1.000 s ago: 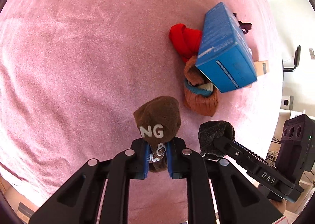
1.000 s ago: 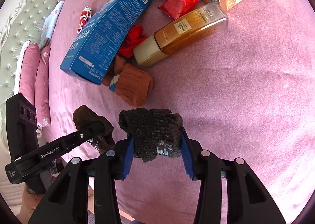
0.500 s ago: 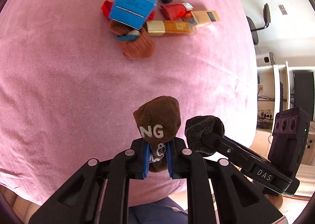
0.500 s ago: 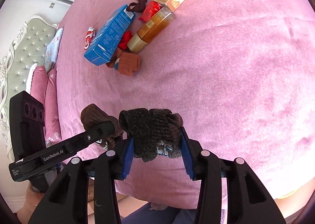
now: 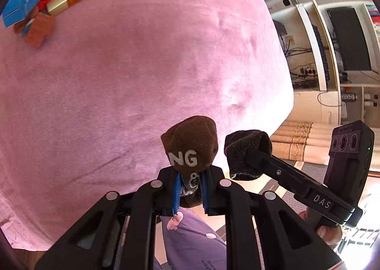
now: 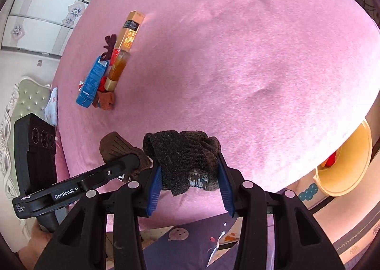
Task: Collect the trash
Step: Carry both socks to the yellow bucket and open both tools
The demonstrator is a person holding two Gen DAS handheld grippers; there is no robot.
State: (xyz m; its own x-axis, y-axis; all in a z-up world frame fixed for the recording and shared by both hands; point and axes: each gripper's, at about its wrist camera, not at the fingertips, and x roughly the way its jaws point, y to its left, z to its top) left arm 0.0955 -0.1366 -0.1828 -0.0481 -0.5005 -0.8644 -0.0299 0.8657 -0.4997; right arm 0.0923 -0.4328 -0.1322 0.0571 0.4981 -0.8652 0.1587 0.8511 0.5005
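Left wrist view: left gripper (image 5: 190, 189) jaws clamped on a brown sock (image 5: 190, 148); right gripper (image 6: 190, 186) jaws gripping a dark knit sock (image 6: 182, 158); both held over the near edge of the pink bed (image 6: 249, 68). Done: two items in hand, not yet dropped; yellow bin (image 6: 344, 165) sits beside the bed. Left: blue box (image 6: 91, 82), amber bottle (image 6: 118, 69), gold box (image 6: 130, 31), orange sock (image 6: 105, 101) lying far across the bed.

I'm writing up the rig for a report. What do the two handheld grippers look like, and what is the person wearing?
Both are matte black plastic. The left gripper and right gripper each have two angular fingers with silver rivets and blue ribbed pads. Each boxy handle carries three round lenses; white lettering reads "DAS" on the right one and "GenRobot.AI" on the left one. No cables show. The person wears purple clothing with small printed figures.
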